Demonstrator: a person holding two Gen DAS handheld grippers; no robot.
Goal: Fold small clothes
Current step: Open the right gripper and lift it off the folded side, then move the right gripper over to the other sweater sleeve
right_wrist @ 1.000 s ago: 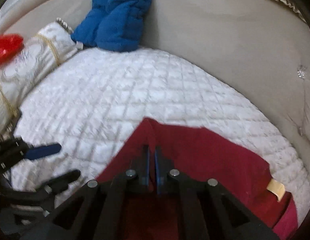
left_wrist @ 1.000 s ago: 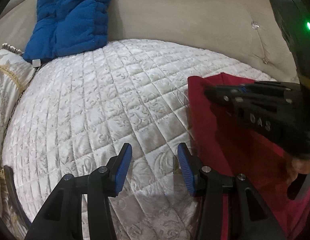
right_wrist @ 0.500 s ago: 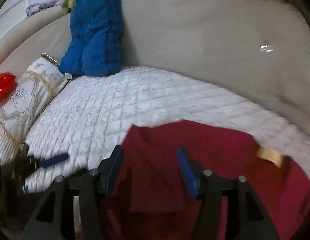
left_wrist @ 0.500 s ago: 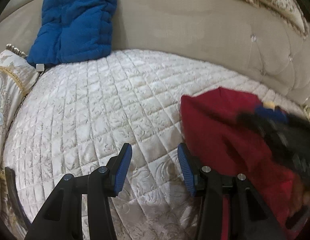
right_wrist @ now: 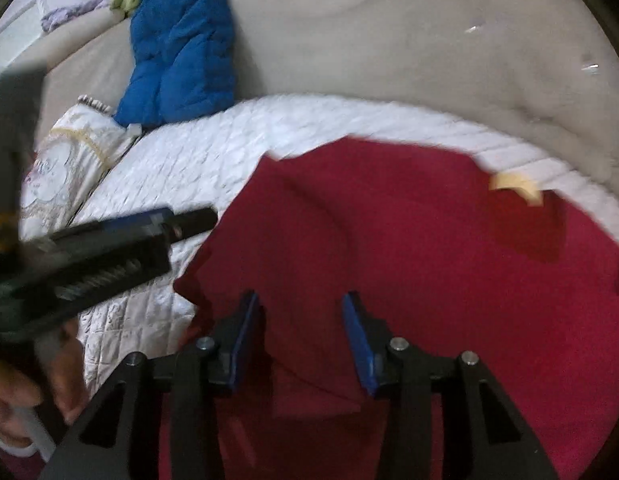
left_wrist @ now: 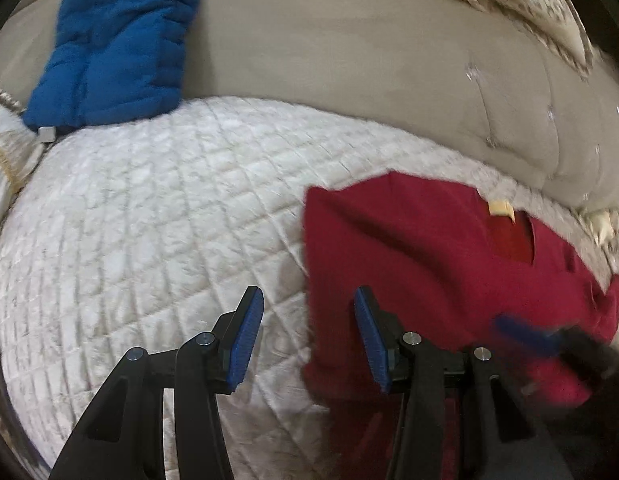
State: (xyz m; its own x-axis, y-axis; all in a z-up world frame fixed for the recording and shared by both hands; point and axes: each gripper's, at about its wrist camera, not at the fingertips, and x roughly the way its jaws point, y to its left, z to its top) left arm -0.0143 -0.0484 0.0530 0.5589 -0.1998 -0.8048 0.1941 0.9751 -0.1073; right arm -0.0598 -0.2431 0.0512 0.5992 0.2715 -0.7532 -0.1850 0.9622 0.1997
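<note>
On the quilt [left_wrist: 149,220], red garment [right_wrist: 389,240], right gripper [right_wrist: 299,336] fingers parted after narrowing, left gripper [left_wrist: 305,340] fingers parted, empty, person's hand [right_wrist: 13,396] only in right view.

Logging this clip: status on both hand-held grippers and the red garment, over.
Left hand-held gripper open, empty, at red garment edge. Right hand-held gripper open above it, jaws just been closing. Garment flat on white quilt. Nothing in the way.
</note>
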